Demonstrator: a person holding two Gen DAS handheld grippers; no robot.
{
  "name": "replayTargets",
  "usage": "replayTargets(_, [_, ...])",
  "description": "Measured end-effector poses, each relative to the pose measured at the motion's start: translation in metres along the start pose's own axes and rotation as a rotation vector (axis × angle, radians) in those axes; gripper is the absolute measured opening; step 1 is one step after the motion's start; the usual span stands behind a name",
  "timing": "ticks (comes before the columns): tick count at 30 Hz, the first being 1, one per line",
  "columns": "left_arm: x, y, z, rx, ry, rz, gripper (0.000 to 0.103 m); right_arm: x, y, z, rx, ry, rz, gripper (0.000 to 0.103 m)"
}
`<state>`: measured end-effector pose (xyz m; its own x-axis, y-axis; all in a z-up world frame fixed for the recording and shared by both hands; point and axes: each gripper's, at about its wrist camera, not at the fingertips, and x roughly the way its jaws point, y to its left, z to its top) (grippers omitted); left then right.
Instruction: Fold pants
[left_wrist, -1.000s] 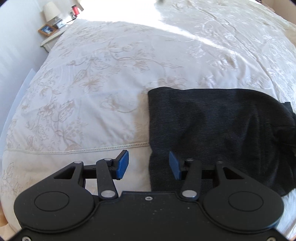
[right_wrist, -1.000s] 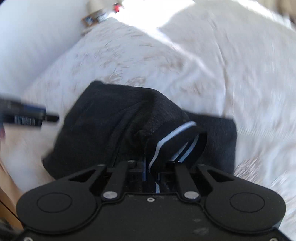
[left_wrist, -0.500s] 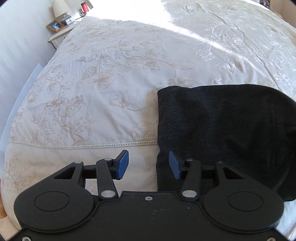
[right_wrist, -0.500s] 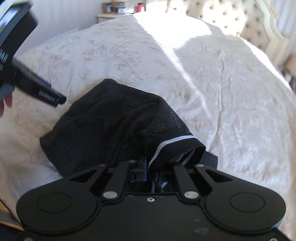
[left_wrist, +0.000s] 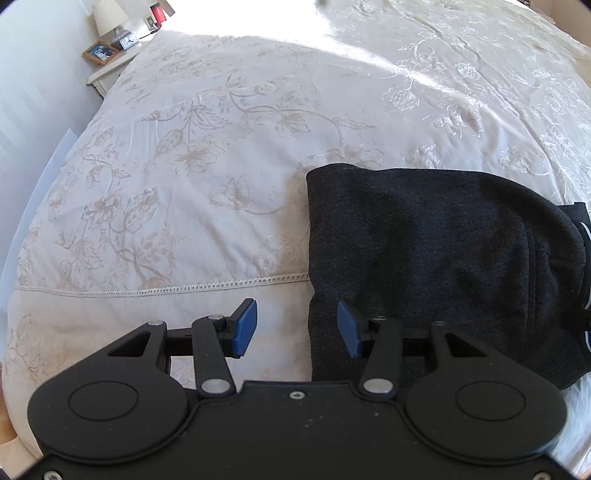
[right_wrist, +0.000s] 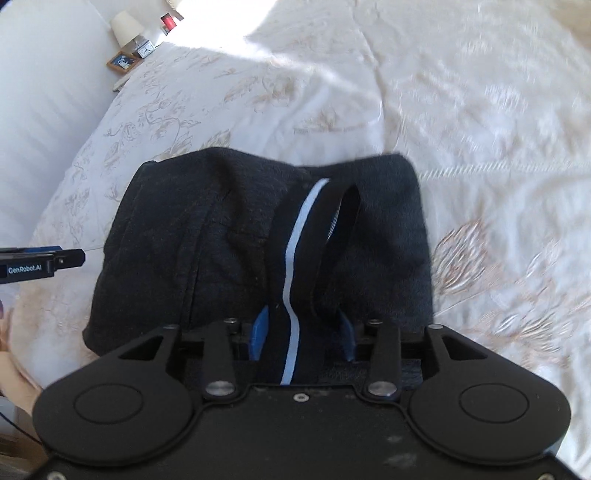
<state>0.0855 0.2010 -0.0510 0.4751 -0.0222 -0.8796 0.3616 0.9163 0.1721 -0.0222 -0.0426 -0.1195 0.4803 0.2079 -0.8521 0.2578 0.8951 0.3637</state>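
My right hand-held gripper (right_wrist: 302, 328) has just been opening, the pants' (right_wrist: 229, 236) waistband (right_wrist: 295, 236) loose between its jaws; my left hand-held gripper (left_wrist: 297, 326) gapes empty at their folded edge on the bed (left_wrist: 221, 155).

Both grippers' fingers (left_wrist: 246, 326) apart

Only one text could be read: "GenRobot.AI", in pale letters on the black side of the left gripper (right_wrist: 40, 263), which reached in from the left edge of the right wrist view. The small clock (left_wrist: 128, 41) on the nightstand (left_wrist: 110, 70) was too small for its face to be read, and the framed picture (left_wrist: 100, 52) beside it showed no legible writing.
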Motion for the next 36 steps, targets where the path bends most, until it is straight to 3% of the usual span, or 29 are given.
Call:
replayTargets(6, [0.001, 0.008, 0.003, -0.004, -0.012, 0.014, 0.056, 0.03, -0.016, 0.006, 0.184, 0.013, 0.154, 0.051])
replayTargets(8, [0.001, 0.012, 0.001, -0.021, -0.008, 0.016, 0.056, 0.026, -0.011, 0.01, 0.193, 0.005, 0.199, 0.032])
replayTargets(11, [0.001, 0.017, 0.0, -0.047, 0.0, 0.009, 0.056, 0.001, 0.021, 0.018, 0.036, -0.031, 0.103, 0.016])
replayTargets(16, [-0.007, 0.015, 0.001, -0.06, -0.02, -0.024, 0.056, -0.059, 0.056, 0.026, -0.178, -0.114, -0.039, 0.012])
replayTargets(18, [-0.006, 0.009, 0.001, -0.05, -0.023, -0.041, 0.056, -0.06, 0.052, 0.025, -0.21, -0.108, -0.118, 0.014])
replayTargets(20, [-0.002, 0.003, 0.002, -0.035, -0.016, -0.053, 0.056, -0.042, 0.038, 0.02, -0.222, -0.066, -0.164, 0.036])
replayTargets(23, [-0.002, -0.004, 0.004, -0.003, -0.02, -0.096, 0.056, -0.013, 0.008, 0.014, -0.21, 0.045, -0.264, 0.037])
replayTargets(26, [0.004, -0.01, 0.005, 0.038, -0.005, -0.141, 0.056, -0.035, -0.005, 0.013, -0.108, -0.02, -0.186, 0.04])
replayTargets(28, [0.016, -0.015, 0.006, 0.054, 0.029, -0.151, 0.056, -0.041, -0.007, 0.013, -0.087, -0.058, -0.197, 0.045])
replayTargets(30, [0.03, -0.018, 0.005, 0.051, 0.049, -0.154, 0.056, -0.029, -0.01, 0.013, -0.099, -0.042, -0.225, 0.047])
replayTargets(36, [0.063, -0.025, 0.006, 0.056, 0.11, -0.196, 0.058, 0.008, -0.025, 0.026, -0.056, 0.019, -0.203, 0.05])
